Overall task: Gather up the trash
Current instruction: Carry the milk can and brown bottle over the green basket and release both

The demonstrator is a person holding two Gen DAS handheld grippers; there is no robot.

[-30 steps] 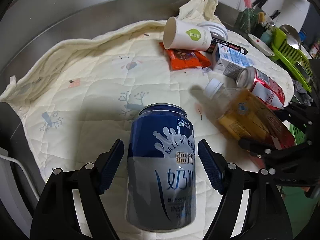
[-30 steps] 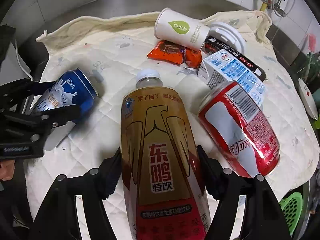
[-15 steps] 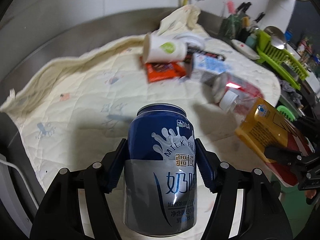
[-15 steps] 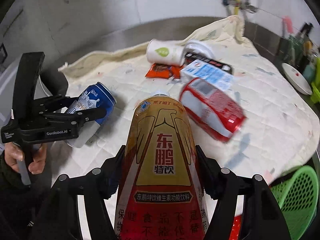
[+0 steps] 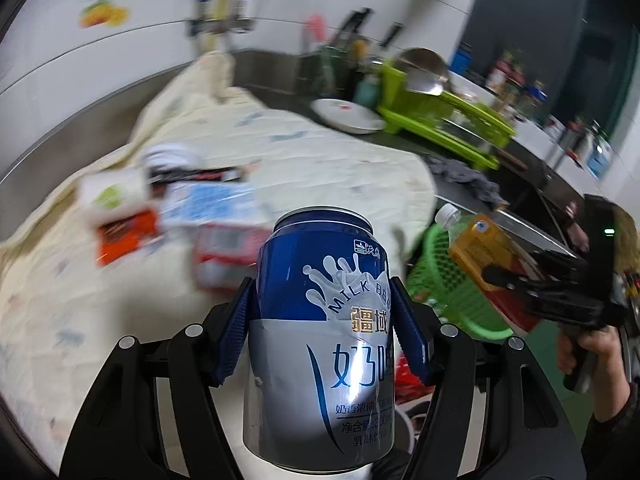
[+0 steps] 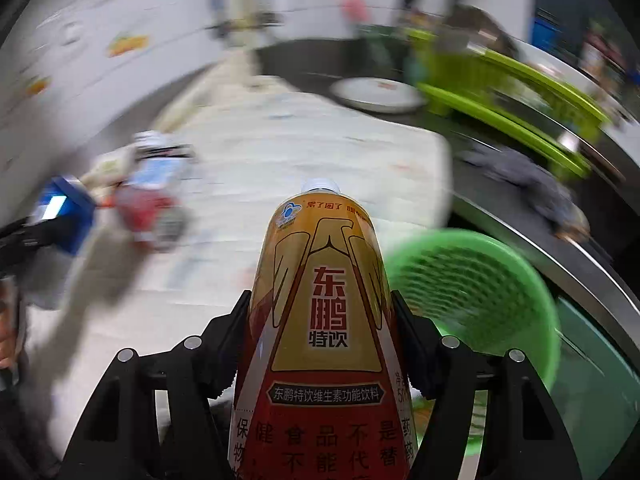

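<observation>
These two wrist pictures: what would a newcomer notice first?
First, the blue milk can, clamped upright in the left gripper, and the gold bottle, clamped in the right gripper. Next, the green basket, low at the right past the cloth's edge.

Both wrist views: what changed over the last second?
The left gripper shut its fingers on the blue can, open around it a second ago, and lifted it off the quilt. The right gripper, gripping the gold bottle throughout, lifted it too. Both swung toward the green basket. The remaining trash stayed on the quilt.
</observation>
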